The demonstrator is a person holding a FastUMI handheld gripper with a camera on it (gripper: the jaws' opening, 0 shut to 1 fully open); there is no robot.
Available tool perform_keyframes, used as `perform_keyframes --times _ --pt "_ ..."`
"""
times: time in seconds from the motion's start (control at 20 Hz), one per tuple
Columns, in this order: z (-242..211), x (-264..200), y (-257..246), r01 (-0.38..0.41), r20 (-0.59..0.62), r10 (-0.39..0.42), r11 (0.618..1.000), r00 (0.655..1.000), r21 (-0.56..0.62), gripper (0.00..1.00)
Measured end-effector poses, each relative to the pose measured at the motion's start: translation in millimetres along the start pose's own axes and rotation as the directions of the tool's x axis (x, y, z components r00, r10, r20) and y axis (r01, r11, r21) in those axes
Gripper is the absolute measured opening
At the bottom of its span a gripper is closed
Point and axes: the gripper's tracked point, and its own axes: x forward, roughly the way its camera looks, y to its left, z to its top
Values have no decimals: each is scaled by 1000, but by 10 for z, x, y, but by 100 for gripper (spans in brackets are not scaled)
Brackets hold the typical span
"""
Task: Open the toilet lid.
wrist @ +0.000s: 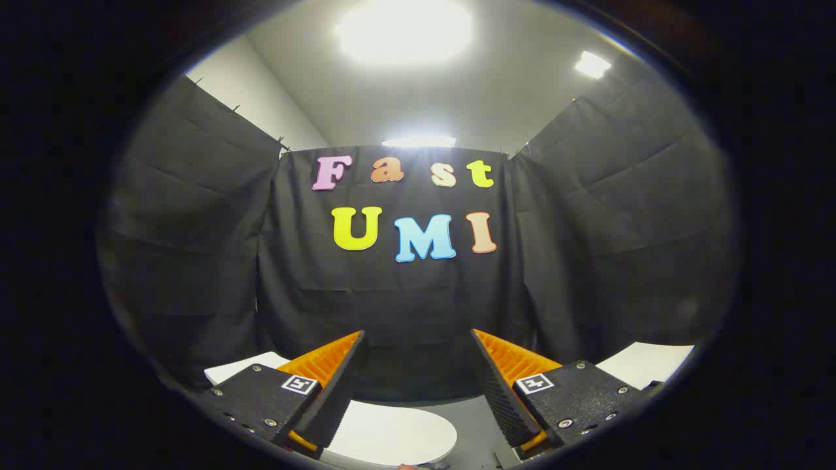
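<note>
A: Which setting is surrounding the scene?

B: Black draped cloth walls [196, 215] are enclosing the booth on three sides, and bright ceiling lights [405, 29] are glowing above a plain white ceiling.

A: How is the gripper [418, 378] standing?

B: Its two ridged fingers [333, 385] are spreading wide apart, with nothing lying between them; each finger is carrying a small square marker tag [300, 384] on its dark base.

A: Where is the task's object lying?

B: The smooth white oval toilet lid [392, 434] is lying low, just beneath and slightly ahead of the fingers, nearer the left one, whose base is partly covering it. The fingers are not touching it.

A: What else is showing?

B: Flat white surfaces [643, 362] are appearing beyond each finger base, against the cloth, and a grey floor [473, 424] is showing between the lid and the right finger.
</note>
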Motion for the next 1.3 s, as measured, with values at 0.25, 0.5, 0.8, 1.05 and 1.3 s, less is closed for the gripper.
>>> perform_keyframes --times 0.25,0.5,0.8,1.05,1.3 --pt "6 35 69 -26 21 26 999 999 -32 94" --pt "-96 122 103 -30 16 30 999 999 -37 94" --pt "-274 204 136 -42 -9 42 998 999 -56 95" --pt "-425 263 67 -18 -4 18 998 1000 -68 95" --pt "-786 321 11 -7 -64 4 999 998 -48 95"
